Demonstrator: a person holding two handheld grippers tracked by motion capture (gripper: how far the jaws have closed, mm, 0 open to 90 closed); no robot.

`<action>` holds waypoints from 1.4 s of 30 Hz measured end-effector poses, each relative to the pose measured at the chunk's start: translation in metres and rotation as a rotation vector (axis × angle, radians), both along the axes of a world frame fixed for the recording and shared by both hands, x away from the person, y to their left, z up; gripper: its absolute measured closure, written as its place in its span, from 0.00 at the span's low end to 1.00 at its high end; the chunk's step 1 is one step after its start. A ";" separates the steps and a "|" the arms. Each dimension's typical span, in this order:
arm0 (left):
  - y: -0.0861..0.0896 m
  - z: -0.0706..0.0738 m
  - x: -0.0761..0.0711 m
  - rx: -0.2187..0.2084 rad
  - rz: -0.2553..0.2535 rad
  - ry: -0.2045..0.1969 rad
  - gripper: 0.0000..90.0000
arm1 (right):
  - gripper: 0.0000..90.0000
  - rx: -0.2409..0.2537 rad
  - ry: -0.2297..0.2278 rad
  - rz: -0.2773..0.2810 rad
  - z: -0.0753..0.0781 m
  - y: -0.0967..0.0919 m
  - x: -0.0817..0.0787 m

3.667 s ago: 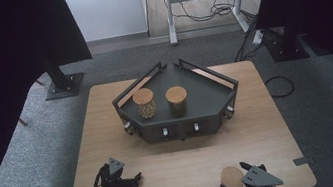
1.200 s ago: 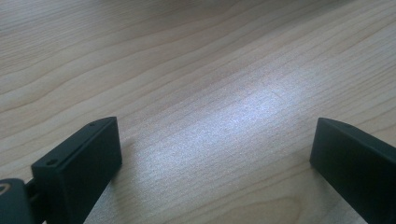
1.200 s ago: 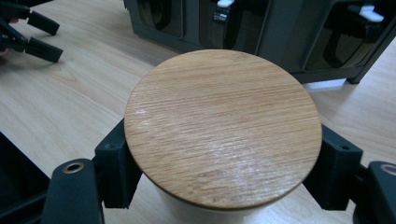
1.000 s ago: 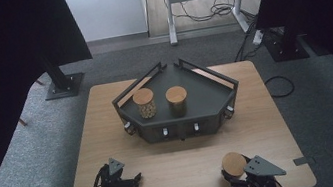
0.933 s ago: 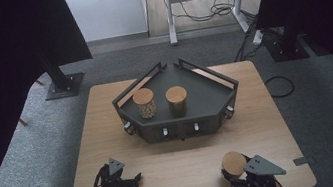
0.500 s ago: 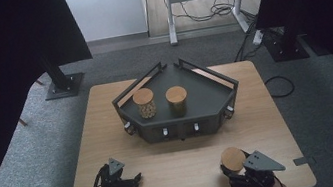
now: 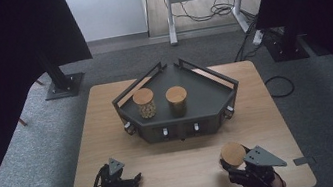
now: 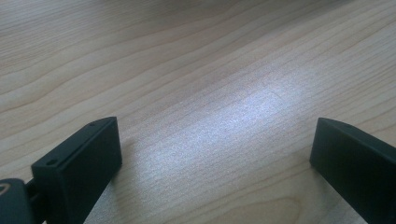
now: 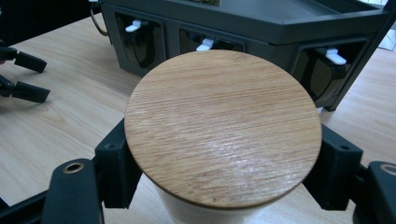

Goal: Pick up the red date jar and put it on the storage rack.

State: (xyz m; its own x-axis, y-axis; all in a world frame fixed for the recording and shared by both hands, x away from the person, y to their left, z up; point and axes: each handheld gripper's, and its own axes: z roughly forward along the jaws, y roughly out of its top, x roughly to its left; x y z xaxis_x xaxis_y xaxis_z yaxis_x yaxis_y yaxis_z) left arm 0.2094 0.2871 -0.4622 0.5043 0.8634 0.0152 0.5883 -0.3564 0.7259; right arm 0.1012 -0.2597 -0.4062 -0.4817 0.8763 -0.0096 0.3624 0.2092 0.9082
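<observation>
The left gripper point(image 7: 135, 181) is black, with 2 flat, block-shaped jaws; each jaw has a small screw hole near its upper edge. A small grey three-cornered plate sits on top of it, and a black cable trails from its back in a loop. The right gripper point(image 7: 230, 164) is black too and carries a bigger grey three-cornered plate. Its jaws are square blocks with screw holes, and 1 arm has a brass-coloured ring.

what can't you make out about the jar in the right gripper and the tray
- Jar contents and base: right gripper view, the wooden lid covers them and the bottom edge cuts the body off.
- Right gripper pads: high view, the jar and grey plate hide them.
- Tray front fittings: high view, too small to identify.
</observation>
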 end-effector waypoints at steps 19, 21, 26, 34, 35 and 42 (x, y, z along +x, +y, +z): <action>0.000 0.000 0.000 0.000 -0.001 0.000 0.02 | 0.28 0.015 -0.026 -0.004 0.010 0.005 0.012; 0.000 0.000 0.000 0.000 -0.001 0.000 0.02 | 0.28 0.018 -0.023 -0.004 0.010 0.005 0.013; 0.000 0.000 0.000 0.000 -0.001 0.000 0.02 | 0.28 0.019 -0.023 -0.006 0.012 0.006 0.018; 0.000 0.000 0.000 0.000 -0.001 0.000 0.02 | 0.28 0.026 -0.026 -0.017 0.016 0.005 0.025; 0.000 0.000 0.000 0.000 -0.001 0.000 0.02 | 0.28 0.026 -0.026 -0.019 0.017 0.005 0.026; 0.000 0.000 0.000 0.000 -0.002 0.000 0.02 | 0.28 0.025 -0.022 -0.030 0.020 0.004 0.035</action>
State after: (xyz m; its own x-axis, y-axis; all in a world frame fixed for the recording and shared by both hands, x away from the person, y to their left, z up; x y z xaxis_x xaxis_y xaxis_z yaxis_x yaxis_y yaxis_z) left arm 0.2094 0.2873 -0.4622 0.5056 0.8626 0.0151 0.5880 -0.3573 0.7257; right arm 0.1361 -0.2554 -0.3859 -0.4550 0.8905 0.0018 0.3478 0.1758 0.9209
